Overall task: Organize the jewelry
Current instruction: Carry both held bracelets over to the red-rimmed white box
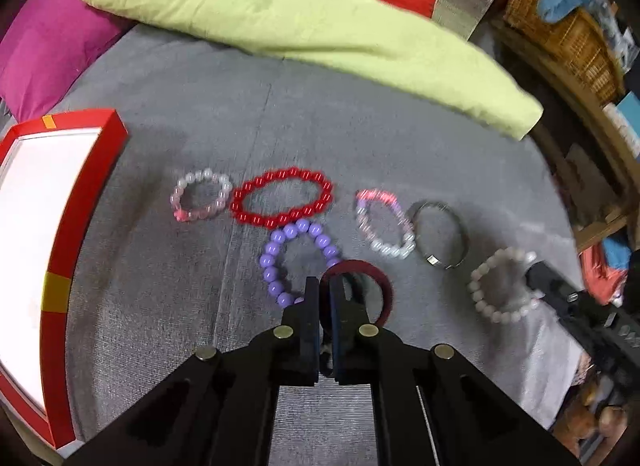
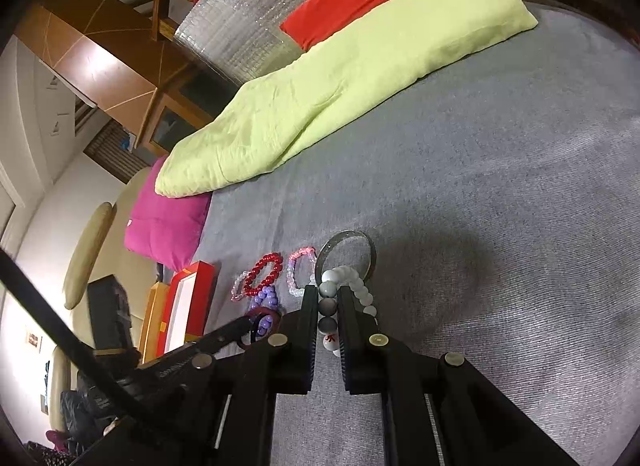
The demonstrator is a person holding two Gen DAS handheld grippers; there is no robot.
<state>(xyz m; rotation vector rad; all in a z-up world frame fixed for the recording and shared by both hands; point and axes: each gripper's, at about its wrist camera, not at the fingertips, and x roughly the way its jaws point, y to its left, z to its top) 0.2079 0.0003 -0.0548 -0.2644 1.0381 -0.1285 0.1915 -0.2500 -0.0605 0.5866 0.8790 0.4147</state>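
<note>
While the dark red bangle lies flat on the grey bed cover, its near-left rim is pinched between the closed fingers of the left tool. As a plain ring it shows no long axis. The purple bead bracelet touches the bangle on its left; the red bead bracelet lies beyond. Right of the bangle, the right tool is clamped on the white bead bracelet. The red box sits far left.
</note>
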